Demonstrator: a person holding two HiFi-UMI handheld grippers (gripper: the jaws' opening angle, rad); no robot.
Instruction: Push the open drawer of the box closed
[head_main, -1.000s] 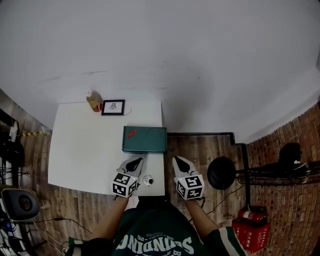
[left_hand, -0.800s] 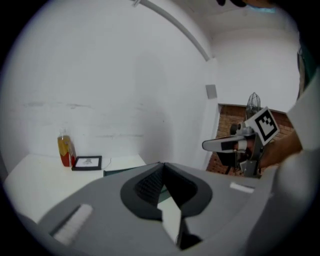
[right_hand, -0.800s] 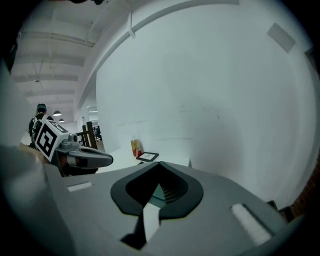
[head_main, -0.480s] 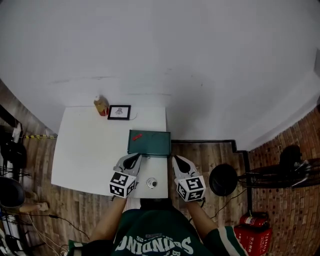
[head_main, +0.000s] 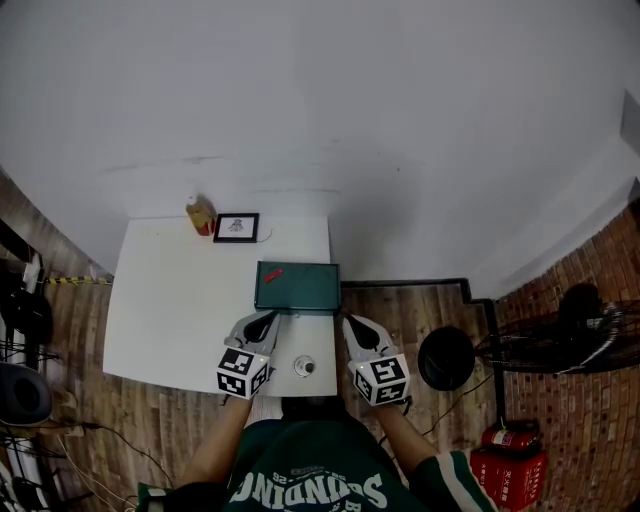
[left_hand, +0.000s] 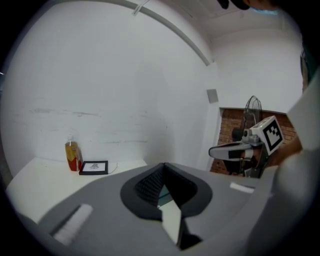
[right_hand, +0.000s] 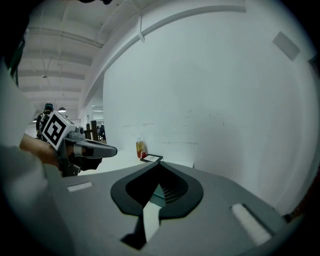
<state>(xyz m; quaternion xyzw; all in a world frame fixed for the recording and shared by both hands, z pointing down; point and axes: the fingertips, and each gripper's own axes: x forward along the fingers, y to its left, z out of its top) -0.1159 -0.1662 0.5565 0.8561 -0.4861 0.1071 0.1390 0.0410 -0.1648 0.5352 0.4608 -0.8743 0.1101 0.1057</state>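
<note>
Green box sits on white tabletop toward its 3 o'clock edge, w/ small red item on top near the box's 10 o'clock corner. Left hand-held gripper has jaws pressed together, nothing btwn them, tip just beside box's 7 o'clock corner. Right hand-held gripper is likewise pressed together & empty, at box's 5 o'clock by the tabletop edge. Bottle & framed pic stand at tabletop's 12 o'clock; small round item lies at box's 6 o'clock, btwn the two grippers.
</note>
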